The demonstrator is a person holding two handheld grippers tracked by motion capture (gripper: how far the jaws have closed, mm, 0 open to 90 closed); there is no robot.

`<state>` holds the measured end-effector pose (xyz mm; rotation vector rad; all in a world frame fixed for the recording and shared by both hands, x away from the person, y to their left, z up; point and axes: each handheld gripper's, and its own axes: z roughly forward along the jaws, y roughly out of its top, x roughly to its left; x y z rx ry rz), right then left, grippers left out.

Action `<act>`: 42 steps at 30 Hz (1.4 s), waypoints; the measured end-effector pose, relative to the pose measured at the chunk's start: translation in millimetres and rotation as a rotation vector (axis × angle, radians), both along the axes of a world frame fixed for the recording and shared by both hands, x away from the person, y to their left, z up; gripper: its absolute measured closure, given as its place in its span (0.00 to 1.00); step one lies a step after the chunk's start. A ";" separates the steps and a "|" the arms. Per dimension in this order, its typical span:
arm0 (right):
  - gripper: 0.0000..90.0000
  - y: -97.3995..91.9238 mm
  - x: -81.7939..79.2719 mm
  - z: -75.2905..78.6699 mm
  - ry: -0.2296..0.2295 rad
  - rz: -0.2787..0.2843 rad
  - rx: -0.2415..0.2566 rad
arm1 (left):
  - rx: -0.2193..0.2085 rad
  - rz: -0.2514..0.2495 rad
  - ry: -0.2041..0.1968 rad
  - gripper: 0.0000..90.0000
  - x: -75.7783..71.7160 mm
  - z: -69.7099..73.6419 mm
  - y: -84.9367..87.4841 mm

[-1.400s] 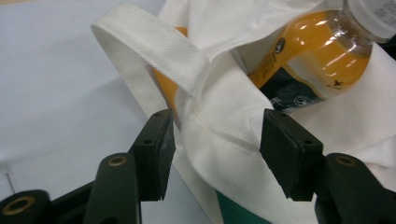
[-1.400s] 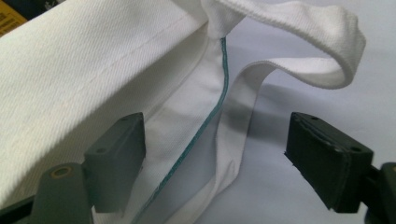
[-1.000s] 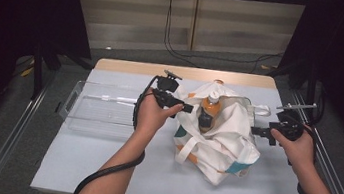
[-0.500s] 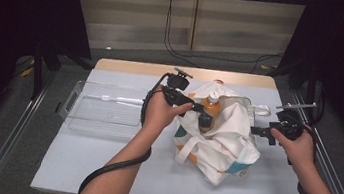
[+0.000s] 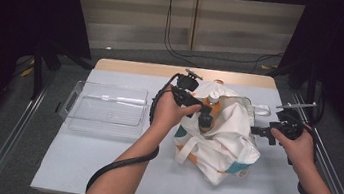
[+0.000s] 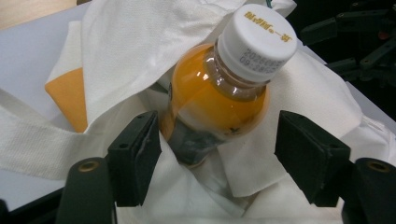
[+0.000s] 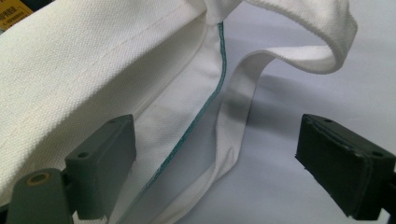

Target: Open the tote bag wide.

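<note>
The white tote bag [image 5: 222,136] lies crumpled on the grey table mat [image 5: 100,163] and serves as the reference object. An orange drink bottle [image 6: 215,100] with a white cap [image 6: 257,42] sits in the mouth of the bag, neck up and tilted, with cloth folded around its lower body.

The left gripper [image 5: 203,115] is positioned at the bag mouth, over the bottle. Its jaws have just been opening. In the left gripper view they stand spread on either side of the bottle; the bottle's lower body lies between them, with a visible gap at each pad, so nothing is pinched.

The right gripper [image 5: 258,132] is at the bag's right edge. In the right gripper view its jaws are spread wide; a white strap [image 7: 243,126] and the bag's green-stitched hem [image 7: 205,105] lie between them without contact from either pad.

A clear plastic tray [image 5: 73,112] sits well to the left of the bag, apart from both grippers.
</note>
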<state>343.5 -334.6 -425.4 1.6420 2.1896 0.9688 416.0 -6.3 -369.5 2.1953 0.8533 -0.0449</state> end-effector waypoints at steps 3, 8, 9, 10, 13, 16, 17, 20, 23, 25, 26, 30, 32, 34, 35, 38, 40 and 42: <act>0.13 -0.1 0.2 -0.9 0.006 -0.001 0.003 | 0.007 -0.003 -0.006 0.33 0.8 -0.9 -5.0; 0.13 -1.1 1.0 -0.9 0.006 -0.003 -0.002 | 0.016 -0.018 -0.021 0.31 1.9 -2.7 -12.8; 0.13 -1.7 1.4 -0.9 0.004 0.000 -0.003 | 0.014 -0.016 -0.021 0.31 2.0 -3.1 -14.1; 0.13 -2.1 1.6 -1.0 0.005 0.000 -0.004 | 0.003 0.000 -0.020 0.30 1.5 -4.2 -16.7; 0.13 -2.9 1.6 -0.8 0.006 -0.002 0.002 | 0.023 -0.015 -0.029 0.28 3.8 -5.8 -19.3; 0.13 -3.4 1.3 -0.6 0.012 -0.007 0.006 | 0.007 0.006 -0.033 0.27 3.7 -7.2 -24.2; 0.13 -3.5 1.3 -1.0 0.013 -0.009 0.008 | 0.030 -0.016 -0.035 0.27 4.8 -6.7 -23.6; 0.13 -4.6 1.7 -2.3 0.008 -0.005 0.005 | 0.049 -0.026 -0.043 0.26 5.1 -6.5 -27.4; 0.13 -4.7 1.6 -2.7 0.012 -0.005 0.003 | 0.049 -0.026 -0.047 0.25 6.2 -6.7 -29.5; 0.13 -4.4 1.4 -2.8 0.012 -0.006 0.006 | 0.043 -0.014 -0.047 0.26 6.1 -7.4 -31.0; 0.13 -4.2 1.3 -3.0 0.012 -0.005 0.004 | 0.052 -0.024 -0.048 0.26 6.9 -7.6 -30.8; 0.12 -4.2 1.6 -3.8 0.015 -0.003 0.004 | 0.052 -0.014 -0.045 0.27 7.9 -9.8 -32.8; 0.12 -3.9 1.8 -3.6 0.015 -0.004 0.001 | 0.063 -0.023 -0.044 0.28 8.7 -10.0 -32.6; 0.12 -3.5 2.2 -3.3 0.016 -0.001 0.002 | 0.063 -0.026 -0.044 0.28 9.5 -10.5 -33.0; 0.12 -3.2 2.2 -2.9 0.018 -0.004 0.001 | 0.067 -0.024 -0.041 0.28 9.4 -10.8 -33.4; 0.12 -2.8 2.6 -2.4 0.017 -0.005 0.005 | 0.064 -0.026 -0.043 0.29 10.3 -11.8 -34.0; 0.12 -2.5 2.8 -2.3 0.014 -0.003 0.003 | 0.070 -0.026 -0.041 0.30 10.8 -12.3 -34.2; 0.12 -2.1 2.9 -2.3 0.015 -0.003 0.001 | 0.074 -0.024 -0.040 0.30 11.2 -13.0 -35.0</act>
